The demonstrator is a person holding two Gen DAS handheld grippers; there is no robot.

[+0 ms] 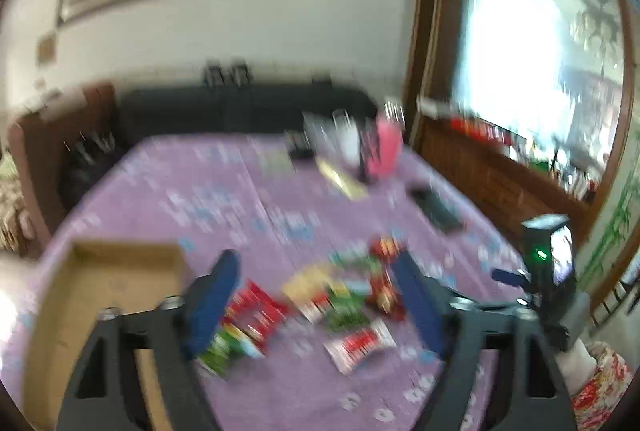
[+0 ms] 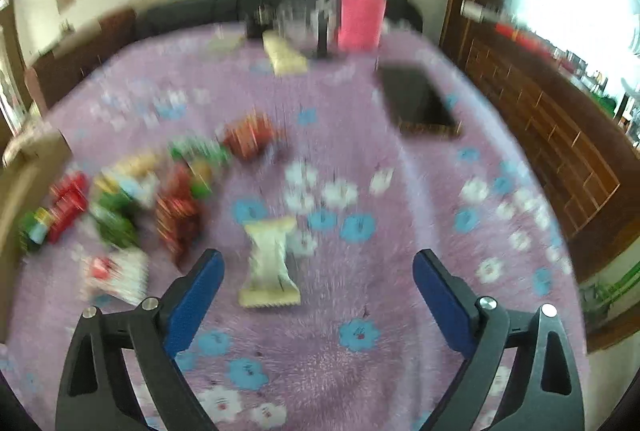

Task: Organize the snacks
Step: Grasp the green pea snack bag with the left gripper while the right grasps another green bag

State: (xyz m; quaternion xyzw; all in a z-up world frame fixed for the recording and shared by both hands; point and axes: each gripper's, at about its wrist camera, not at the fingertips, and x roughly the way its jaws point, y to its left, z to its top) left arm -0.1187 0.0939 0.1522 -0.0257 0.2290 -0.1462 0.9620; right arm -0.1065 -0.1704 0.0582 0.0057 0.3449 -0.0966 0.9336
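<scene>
Left wrist view: left gripper (image 1: 316, 289) gapes wide, empty, above the snack packets (image 1: 320, 295) at lower centre; cardboard box (image 1: 108, 271) lower left. Right wrist view: right gripper (image 2: 318, 279) spread apart, empty; cream wrapper (image 2: 269, 263) lies between its fingers on the purple tablecloth (image 2: 400, 231).

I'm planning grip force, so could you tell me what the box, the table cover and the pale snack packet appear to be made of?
Box: plain brown cardboard, matte, with folded flaps. Table cover: soft fabric, likely plush, with a fuzzy lilac surface. Pale snack packet: probably thin plastic film, with crimped serrated ends; blur leaves its sheen uncertain.
</scene>
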